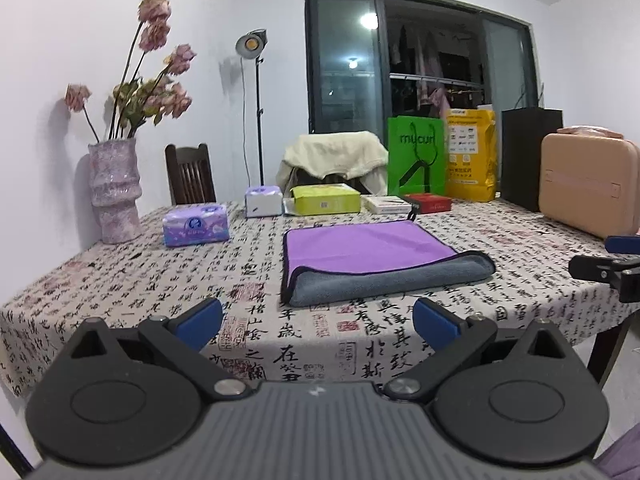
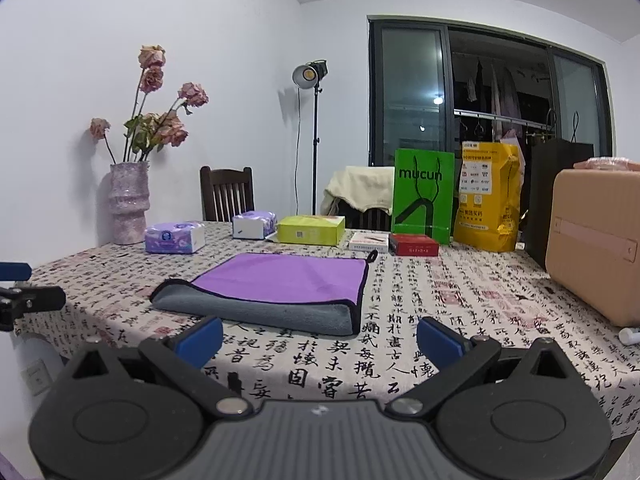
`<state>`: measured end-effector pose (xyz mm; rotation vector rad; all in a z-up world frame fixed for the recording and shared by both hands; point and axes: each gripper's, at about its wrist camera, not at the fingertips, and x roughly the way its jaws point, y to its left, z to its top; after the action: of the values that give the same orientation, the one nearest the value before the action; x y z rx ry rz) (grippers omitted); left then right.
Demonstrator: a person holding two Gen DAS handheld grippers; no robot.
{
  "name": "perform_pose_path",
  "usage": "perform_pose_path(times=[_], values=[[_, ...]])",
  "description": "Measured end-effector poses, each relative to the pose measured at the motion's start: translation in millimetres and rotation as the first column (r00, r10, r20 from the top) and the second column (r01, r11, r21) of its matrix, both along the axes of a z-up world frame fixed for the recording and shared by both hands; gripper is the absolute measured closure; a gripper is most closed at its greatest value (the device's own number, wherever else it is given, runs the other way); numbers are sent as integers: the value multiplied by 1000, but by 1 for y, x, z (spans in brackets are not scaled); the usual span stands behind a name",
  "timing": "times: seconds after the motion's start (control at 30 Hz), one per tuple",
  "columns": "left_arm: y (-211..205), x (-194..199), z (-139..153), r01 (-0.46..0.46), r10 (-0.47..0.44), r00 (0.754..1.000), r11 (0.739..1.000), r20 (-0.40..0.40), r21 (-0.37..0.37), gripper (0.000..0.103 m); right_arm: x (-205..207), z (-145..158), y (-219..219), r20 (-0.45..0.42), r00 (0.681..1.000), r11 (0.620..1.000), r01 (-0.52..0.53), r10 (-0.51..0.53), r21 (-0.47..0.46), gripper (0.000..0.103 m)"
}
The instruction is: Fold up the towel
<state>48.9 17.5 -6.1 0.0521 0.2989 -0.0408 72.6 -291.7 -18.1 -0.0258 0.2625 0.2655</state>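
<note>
Your left gripper [image 1: 318, 322] hangs wide open and holds nothing, just short of the tabletop's [image 1: 120, 280] near edge. Your right gripper [image 2: 320, 340] is spread just as wide, also with nothing in it, over the near edge. The towel [image 1: 372, 256] lies folded on the tabletop ahead of both, apart from them, purple face up, with the grey side showing along the rolled fold nearest you. Behind it stand tissue packs [image 1: 196, 225], small boxes [image 1: 324, 199], a green bag [image 1: 416, 160] and a vase [image 1: 114, 190].
</note>
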Motion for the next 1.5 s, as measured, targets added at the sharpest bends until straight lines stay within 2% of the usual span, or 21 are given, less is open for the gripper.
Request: perform_pose_path(times=[0.13,0.2,0.43,0.5,0.7,0.77,0.9,1.03,1.13,1.37,1.5], values=[[9,6,-3,23,-23,1000,999,12,-36,0,12,-7,-4,-16,1000,999,-13,14,31,0],[11,9,-4,7,-6,1000,999,19,-44,0,16,-9,-5,-12,1000,999,-14,14,31,0],[5,18,-8,-33,33,999,999,5,-4,0,30,-11,-7,-25,999,998,-26,27,51,0],[4,23,-9,-30,30,999,1000,-13,5,0,35,-12,-7,-34,999,999,-27,28,43,0],[4,37,-14,-37,37,999,999,0,27,0,50,-16,-6,-57,998,999,-25,26,21,0],[6,42,-15,-35,34,999,999,17,15,0,54,-17,-6,-40,999,999,-29,29,17,0],[9,56,-17,-6,6,1000,1000,-2,-18,0,69,-20,-6,-18,998,998,-58,58,30,0],[2,66,-22,25,-25,1000,998,11,49,0,83,-23,1,-23,996,996,-84,83,-16,0],[2,73,-24,10,-10,1000,1000,0,30,0,89,-25,5,-9,995,995,-97,96,-30,0],[9,97,-26,12,-12,1000,1000,-19,10,0,116,-29,1,-78,989,992,-127,126,-13,0],[8,117,-28,-1,2,999,1000,-43,15,2,131,-31,1,-90,986,990,-142,141,-14,4]])
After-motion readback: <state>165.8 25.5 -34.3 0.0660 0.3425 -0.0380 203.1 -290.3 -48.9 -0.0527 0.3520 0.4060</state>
